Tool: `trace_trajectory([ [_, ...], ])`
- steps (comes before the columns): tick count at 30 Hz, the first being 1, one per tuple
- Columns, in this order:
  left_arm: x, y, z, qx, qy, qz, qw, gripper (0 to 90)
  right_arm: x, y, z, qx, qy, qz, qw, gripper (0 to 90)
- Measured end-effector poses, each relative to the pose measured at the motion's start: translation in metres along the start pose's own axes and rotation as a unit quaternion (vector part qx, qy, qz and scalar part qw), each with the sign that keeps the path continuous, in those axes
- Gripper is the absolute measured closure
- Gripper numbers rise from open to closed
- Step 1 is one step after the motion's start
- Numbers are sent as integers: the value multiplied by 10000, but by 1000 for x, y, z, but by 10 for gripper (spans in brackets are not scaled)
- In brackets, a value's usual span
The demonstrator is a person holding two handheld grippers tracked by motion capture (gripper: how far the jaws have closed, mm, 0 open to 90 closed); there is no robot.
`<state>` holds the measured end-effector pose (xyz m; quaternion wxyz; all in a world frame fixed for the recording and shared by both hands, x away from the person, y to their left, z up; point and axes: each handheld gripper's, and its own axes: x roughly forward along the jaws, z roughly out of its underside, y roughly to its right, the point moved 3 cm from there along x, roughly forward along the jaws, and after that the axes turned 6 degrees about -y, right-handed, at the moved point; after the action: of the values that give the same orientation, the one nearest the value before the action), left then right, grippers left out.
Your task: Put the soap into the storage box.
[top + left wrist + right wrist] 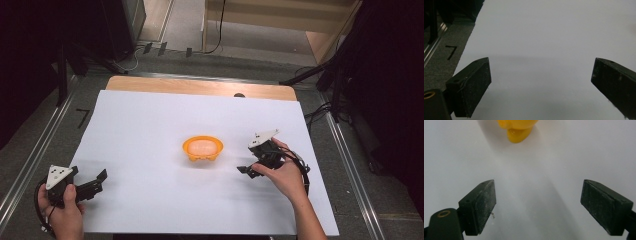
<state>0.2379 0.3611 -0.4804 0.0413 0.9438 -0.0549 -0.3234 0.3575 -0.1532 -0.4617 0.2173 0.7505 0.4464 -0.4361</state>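
Orange bowl cropped at top edge

A plain white sheet covers a light wood table. Near the sheet's middle sits an orange bowl, paler inside, perhaps pinkish-white. Both grippers are black: the left gripper and right gripper each carry a pale grey plate with dark dots.
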Motion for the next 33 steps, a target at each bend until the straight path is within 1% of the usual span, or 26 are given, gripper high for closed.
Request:
trace_trajectory([
  [2,0,0,0,5,-3,-1,10000,33,0,1,6,-11,70,74,9999,130],
  [4,0,0,0,8,-1,0,10000,33,-1,1,12,89,177,29,9998,129],
  [5,0,0,0,12,1,0,10000,33,-2,2,14,87,225,26,9997,127],
  [7,0,0,0,18,-11,-4,10000,33,-3,2,20,140,298,136,9994,131],
  [10,0,0,0,27,-13,-4,10000,33,-6,2,28,269,344,185,9989,128],
  [11,0,0,0,27,-13,-4,10000,33,-6,3,31,249,377,229,9987,130],
  [12,0,0,0,27,-17,-3,10000,33,-7,3,34,273,449,257,9983,129],
  [13,0,0,0,27,-17,-3,10000,33,-8,2,36,323,490,229,9980,129],
  [16,0,0,0,32,-21,-5,10000,33,-10,1,46,360,590,366,9969,130],
  [18,0,0,0,31,-7,-14,10000,33,-11,1,52,436,686,344,9961,130],
  [19,0,0,0,37,-7,-14,10000,33,-11,1,55,422,713,340,9960,126],
  [20,0,1,0,37,4,-19,10000,33,-12,0,59,451,726,394,9956,127],
  [22,0,1,0,34,0,-16,10000,33,-12,1,66,504,844,519,9938,127],
  [23,0,1,0,28,8,-19,10000,33,-12,1,66,504,844,519,9938,127],
  [24,0,1,0,28,-8,-26,10000,33,-14,2,73,565,938,658,9918,126],
  [25,0,1,0,31,-4,-25,10000,33,-15,2,77,636,1010,697,9904,126],
  [28,0,1,0,37,6,-28,10000,33,-18,4,87,814,1124,692,9879,126],
  [31,0,1,0,48,-7,-29,10000,33,-22,4,95,900,1226,706,9858,127],
  [33,0,1,0,54,-9,-30,10000,33,-24,4,101,984,1307,753,9836,127],
])
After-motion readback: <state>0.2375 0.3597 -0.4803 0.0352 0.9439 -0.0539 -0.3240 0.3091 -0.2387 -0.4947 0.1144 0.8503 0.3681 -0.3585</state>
